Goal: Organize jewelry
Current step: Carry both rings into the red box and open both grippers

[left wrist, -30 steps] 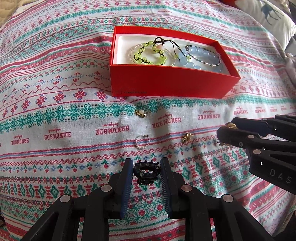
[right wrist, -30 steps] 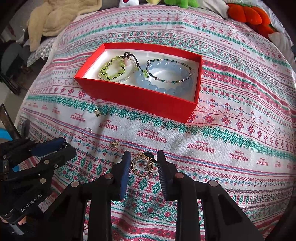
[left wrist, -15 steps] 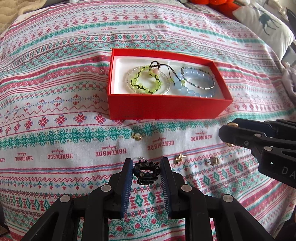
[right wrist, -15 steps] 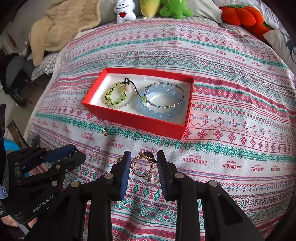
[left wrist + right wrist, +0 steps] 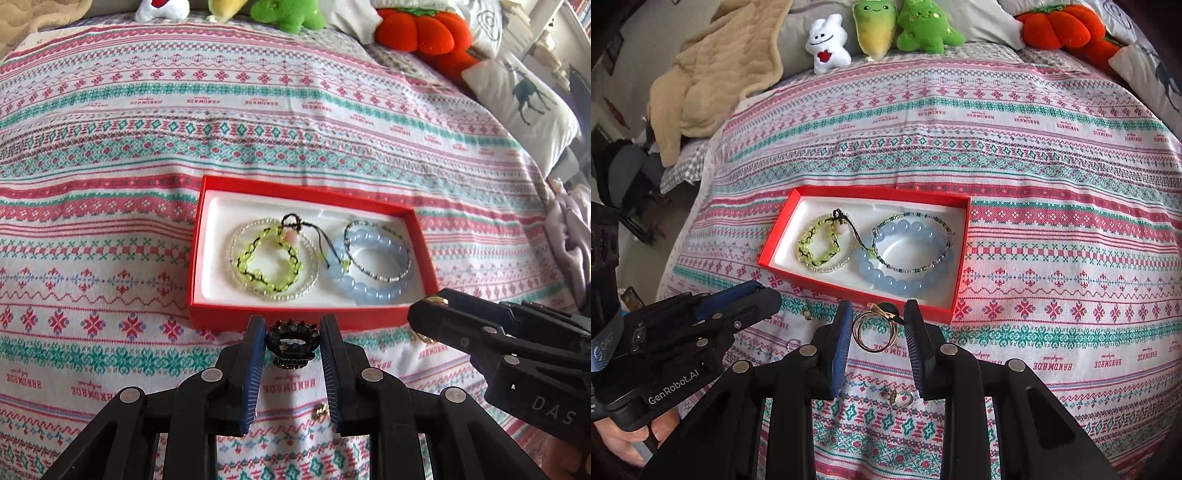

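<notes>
My left gripper [image 5: 293, 345] is shut on a black beaded ring [image 5: 293, 342], held just in front of the red box's near wall. My right gripper [image 5: 875, 330] is shut on a gold ring with a dark stone [image 5: 876, 328], also just short of the box. The red box [image 5: 306, 318] [image 5: 871, 295] lies open on the bed and holds a green beaded bracelet [image 5: 269, 258], a blue bead bracelet [image 5: 373, 266] and a thin beaded one. Each gripper shows in the other's view, the right one [image 5: 424, 317] and the left one [image 5: 764, 295].
Small gold earrings [image 5: 321, 411] [image 5: 806, 313], a thin ring [image 5: 792, 345] and a round-stone piece [image 5: 903, 398] lie loose on the patterned bedspread [image 5: 1052, 229]. Plush toys [image 5: 879, 33], an orange pumpkin cushion [image 5: 424, 31] and a beige blanket [image 5: 713, 70] line the far edge. A hand [image 5: 628, 443] grips the left tool.
Both grippers have risen and moved toward the red box, each carrying its ring. The box now sits right beyond the fingertips, and the loose pieces have slid under the fingers.
</notes>
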`<action>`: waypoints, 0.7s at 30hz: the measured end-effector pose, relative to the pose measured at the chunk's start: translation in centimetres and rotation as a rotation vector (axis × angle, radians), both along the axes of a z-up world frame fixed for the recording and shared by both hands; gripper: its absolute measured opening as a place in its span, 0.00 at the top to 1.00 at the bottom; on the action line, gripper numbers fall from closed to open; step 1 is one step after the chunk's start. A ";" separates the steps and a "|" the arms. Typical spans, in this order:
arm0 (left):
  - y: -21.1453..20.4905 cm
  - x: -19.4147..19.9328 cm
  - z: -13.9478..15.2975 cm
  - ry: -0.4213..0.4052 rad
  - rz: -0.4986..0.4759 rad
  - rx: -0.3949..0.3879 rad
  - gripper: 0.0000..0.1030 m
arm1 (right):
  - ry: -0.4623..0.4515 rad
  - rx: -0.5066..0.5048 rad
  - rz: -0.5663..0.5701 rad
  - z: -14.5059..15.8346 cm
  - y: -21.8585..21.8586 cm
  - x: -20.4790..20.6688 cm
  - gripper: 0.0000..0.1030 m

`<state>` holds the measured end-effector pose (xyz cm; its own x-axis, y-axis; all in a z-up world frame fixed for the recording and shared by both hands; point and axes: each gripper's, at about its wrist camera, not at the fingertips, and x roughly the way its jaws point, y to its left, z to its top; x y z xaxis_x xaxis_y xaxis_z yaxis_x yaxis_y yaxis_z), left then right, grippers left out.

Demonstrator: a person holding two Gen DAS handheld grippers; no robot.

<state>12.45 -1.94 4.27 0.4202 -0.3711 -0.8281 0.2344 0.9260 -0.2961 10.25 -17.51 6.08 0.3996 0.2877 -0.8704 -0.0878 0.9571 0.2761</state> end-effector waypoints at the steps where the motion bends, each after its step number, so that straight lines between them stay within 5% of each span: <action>1: -0.2 0.4 0.0 -0.014 -0.001 -0.003 0.77 | -0.012 0.005 -0.004 0.1 -0.1 0.3 0.71; 21: -1.0 3.3 -2.5 -0.058 0.023 0.101 0.72 | -0.063 -0.005 -0.009 -1.5 -1.2 3.1 0.70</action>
<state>15.79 -2.97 1.81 0.4761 -0.2769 -0.8347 0.2269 0.9557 -0.1876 13.32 -18.74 4.54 0.4557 0.2799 -0.8450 -0.0965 0.9592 0.2656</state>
